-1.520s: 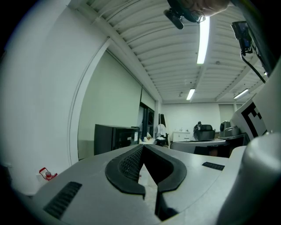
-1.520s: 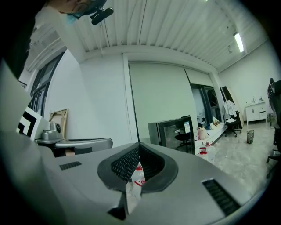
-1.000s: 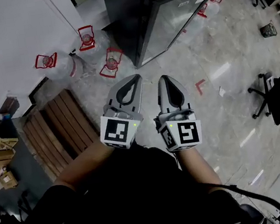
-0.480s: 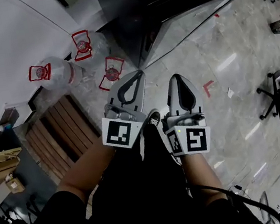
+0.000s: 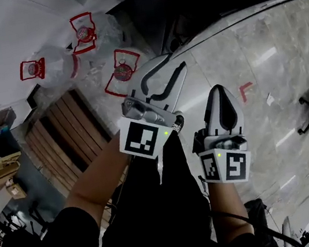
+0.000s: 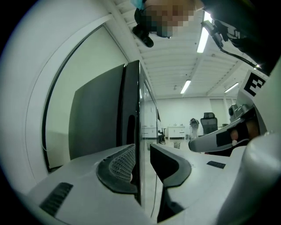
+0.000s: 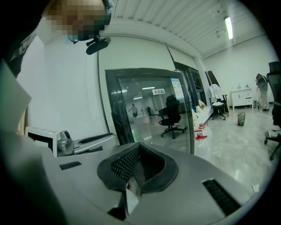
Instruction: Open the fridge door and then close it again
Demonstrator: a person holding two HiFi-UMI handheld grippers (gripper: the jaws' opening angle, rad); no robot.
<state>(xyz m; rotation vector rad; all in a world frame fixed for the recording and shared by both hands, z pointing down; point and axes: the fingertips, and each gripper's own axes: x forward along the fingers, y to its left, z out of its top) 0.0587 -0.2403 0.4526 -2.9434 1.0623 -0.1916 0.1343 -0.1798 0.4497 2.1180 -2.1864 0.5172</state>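
Both left gripper jaws parted astride fridge door edge, contact unclear, right gripper jaws closed

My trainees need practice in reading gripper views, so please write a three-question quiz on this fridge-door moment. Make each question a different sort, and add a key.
1. True or false: the right gripper has its jaws apart.
2. What stands between the open jaws of the left gripper? A) a cup B) the edge of the fridge door C) nothing
3. How many red-handled water bottles lie on the floor in the head view?
Key: 1 false; 2 B; 3 three.
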